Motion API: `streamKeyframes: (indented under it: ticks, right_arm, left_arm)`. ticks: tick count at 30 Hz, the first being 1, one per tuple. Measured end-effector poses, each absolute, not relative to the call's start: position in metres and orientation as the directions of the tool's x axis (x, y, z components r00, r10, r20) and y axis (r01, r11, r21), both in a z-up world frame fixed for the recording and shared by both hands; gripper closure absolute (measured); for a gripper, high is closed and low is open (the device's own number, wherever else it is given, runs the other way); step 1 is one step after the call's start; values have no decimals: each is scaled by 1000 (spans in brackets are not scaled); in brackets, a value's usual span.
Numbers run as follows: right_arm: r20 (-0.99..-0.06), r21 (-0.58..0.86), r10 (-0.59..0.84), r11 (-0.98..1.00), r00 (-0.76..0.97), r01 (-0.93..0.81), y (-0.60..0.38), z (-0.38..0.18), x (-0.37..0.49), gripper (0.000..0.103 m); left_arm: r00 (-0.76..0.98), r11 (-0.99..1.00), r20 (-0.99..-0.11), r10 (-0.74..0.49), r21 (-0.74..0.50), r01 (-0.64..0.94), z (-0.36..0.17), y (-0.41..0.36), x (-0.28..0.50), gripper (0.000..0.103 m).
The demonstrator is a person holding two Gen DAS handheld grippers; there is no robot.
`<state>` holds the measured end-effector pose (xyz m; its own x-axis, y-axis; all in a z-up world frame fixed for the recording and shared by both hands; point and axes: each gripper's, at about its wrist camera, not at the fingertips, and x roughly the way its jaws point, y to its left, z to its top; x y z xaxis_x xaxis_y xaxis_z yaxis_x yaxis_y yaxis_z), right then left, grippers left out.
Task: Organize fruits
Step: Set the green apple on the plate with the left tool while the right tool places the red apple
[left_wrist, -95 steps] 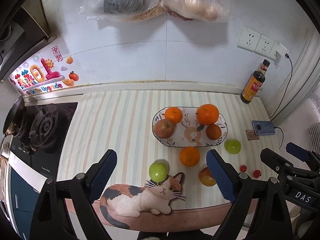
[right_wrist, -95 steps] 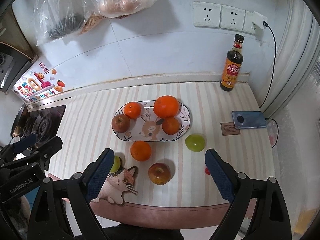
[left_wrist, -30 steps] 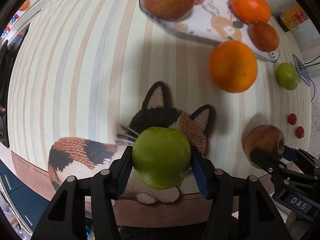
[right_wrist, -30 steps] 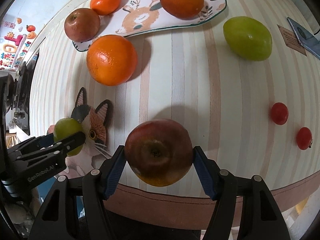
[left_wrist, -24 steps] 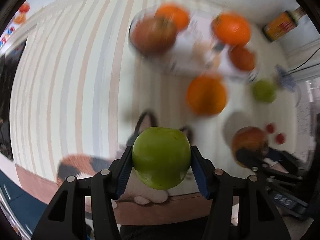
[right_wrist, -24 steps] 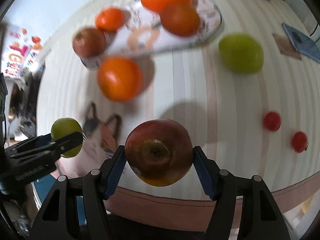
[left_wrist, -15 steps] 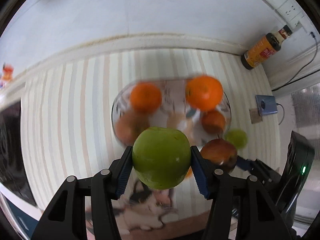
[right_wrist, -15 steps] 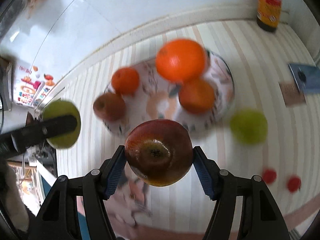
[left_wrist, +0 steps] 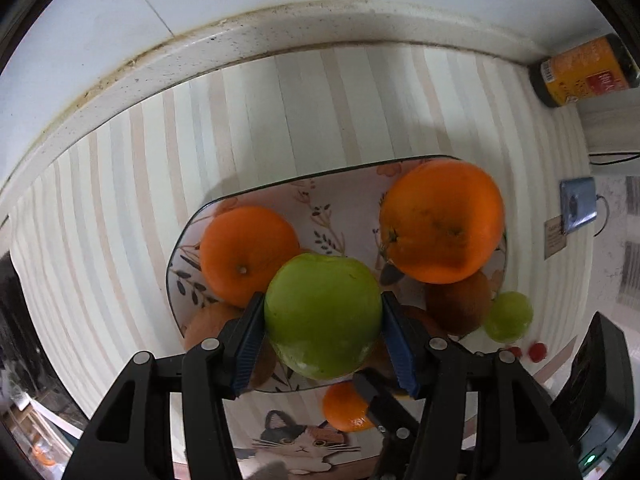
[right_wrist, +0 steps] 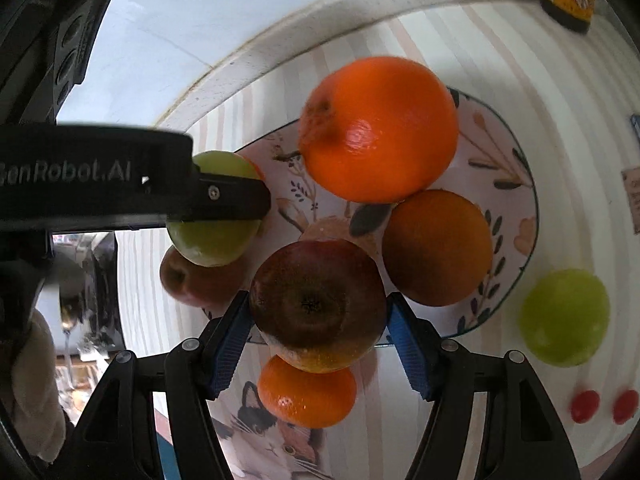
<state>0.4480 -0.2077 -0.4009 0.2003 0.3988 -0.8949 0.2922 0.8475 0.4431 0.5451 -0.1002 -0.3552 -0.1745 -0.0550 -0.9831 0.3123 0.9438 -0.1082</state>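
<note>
Inspection found the placing step in hand: both fruits were carried above the plate (left_wrist: pixel 208 212), neither yet set down.

The left gripper (left_wrist: pixel 322 322) had its jaws clamped on a green apple (left_wrist: pixel 322 314), held over the near-left part of the plate, in front of a small orange (left_wrist: pixel 246 252). The right gripper (right_wrist: pixel 316 320) had its jaws clamped on a red apple (right_wrist: pixel 316 304), held over the plate's near middle.

The green apple appeared smooth, round and unblemished. The red apple was dark red, yellowing on its underside, with its calyx end facing the camera.

The plate already carried a large orange (right_wrist: pixel 378 128), a darker orange (right_wrist: pixel 438 246) and another red apple (right_wrist: pixel 188 280), so free room was limited. In my judgement, the next move calls for lowering each fruit into a bare gap, likely the centre, and opening the jaws gently so that nothing rolls off the shallow rim.

Outstanding on the striped surface (left_wrist: pixel 280 112): a loose orange (right_wrist: pixel 306 390), a second green apple (right_wrist: pixel 564 316) and two cherry tomatoes (right_wrist: pixel 584 406).
</note>
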Motion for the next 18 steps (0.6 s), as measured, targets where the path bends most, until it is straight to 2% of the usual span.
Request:
streamKeyframes:
  ticks: [1,2,3,4,5,9,18]
  right_arm:
    - [-886,462,417,836,204,297,-210,-401,448,23]
    - [-884,464,418,834,208,298,-211,-399,447,16]
    - [-888,457,409,839,210,297,-212,-396,447,13]
    - [-891,449,401,844,211,294,-213,-392,446,10]
    - [-890,451,404,843,211,293,-214,-389,444,10]
    - [-916,396,355,874,187,281,-217,-376,439,10]
    - [-967,175,122,956,225,236,-231,-332,428,9]
  left_arm:
    - [-172,945,-984,-45,-98,312,-356,-100,545,49]
    - [-173,943,-984,-52,-105,315,-356,-100,545,42]
    - [-163,942,-984,-65,-114,316,-352,-99,545,20]
    - [-151,941,-986,-71,-116,318,-350,-98,545,12]
    - [-136,941,-987,-81,-121,316,-346,-97,546,8]
    - [-88,952,-991,-98,-119,281,-328,-82,546,8]
    - [89,980,-992,-88,-70,186,-292,-38,517,8]
